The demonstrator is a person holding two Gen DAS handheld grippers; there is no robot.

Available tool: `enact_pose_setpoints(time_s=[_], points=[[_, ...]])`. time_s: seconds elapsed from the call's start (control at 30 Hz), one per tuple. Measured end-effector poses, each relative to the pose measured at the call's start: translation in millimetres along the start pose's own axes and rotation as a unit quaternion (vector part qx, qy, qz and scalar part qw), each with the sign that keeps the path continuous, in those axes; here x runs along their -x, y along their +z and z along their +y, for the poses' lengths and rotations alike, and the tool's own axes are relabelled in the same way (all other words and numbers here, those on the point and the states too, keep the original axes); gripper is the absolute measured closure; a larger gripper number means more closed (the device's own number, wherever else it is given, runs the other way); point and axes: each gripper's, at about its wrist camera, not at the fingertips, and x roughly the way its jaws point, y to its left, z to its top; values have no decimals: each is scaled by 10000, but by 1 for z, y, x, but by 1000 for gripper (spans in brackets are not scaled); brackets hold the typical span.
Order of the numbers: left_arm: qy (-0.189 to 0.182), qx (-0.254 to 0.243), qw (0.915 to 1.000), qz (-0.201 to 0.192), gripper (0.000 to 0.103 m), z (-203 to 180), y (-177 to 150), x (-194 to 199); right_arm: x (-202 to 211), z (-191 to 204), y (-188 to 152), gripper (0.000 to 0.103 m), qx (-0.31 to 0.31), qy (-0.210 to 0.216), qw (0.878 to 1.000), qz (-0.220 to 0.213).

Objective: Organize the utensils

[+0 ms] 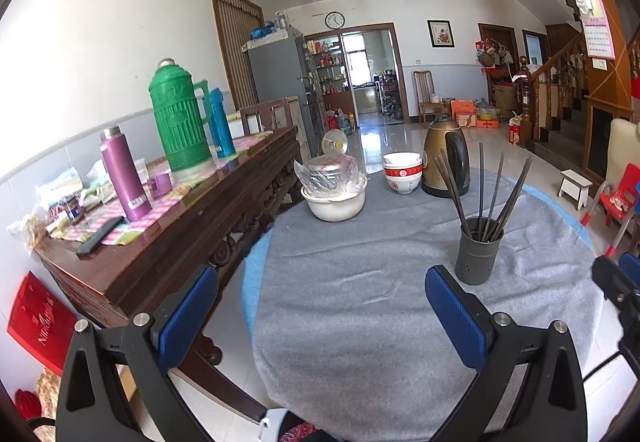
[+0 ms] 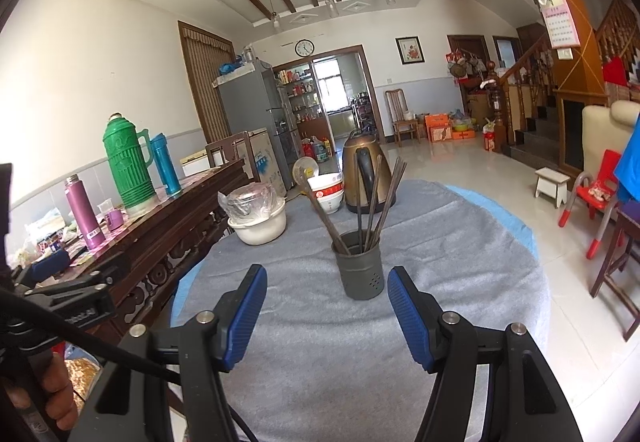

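Observation:
A dark grey perforated holder stands on the round table's grey cloth and holds several dark chopsticks that fan upward. It also shows in the right wrist view, with the chopsticks upright in it. My left gripper is open and empty, left of and nearer than the holder. My right gripper is open and empty, just in front of the holder, apart from it. The right gripper's body shows at the left wrist view's right edge.
Behind the holder stand a brass kettle, stacked red-and-white bowls and a white pot with a plastic-wrapped lid. A dark wooden sideboard on the left carries green, blue and purple flasks. A red chair stands right.

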Motion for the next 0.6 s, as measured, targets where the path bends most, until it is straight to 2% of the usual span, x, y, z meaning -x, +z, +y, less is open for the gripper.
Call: enact_pose_setpoints(time_s=[0.33,0.6], points=[[-90,114,9983,561,0,-13,-6,-53,-26,-18,19,36,150,-159,9993,293],[-43,159,9978,650,0,-12,6,-83,-57,-11,33,36,328,-154,9986,387]])
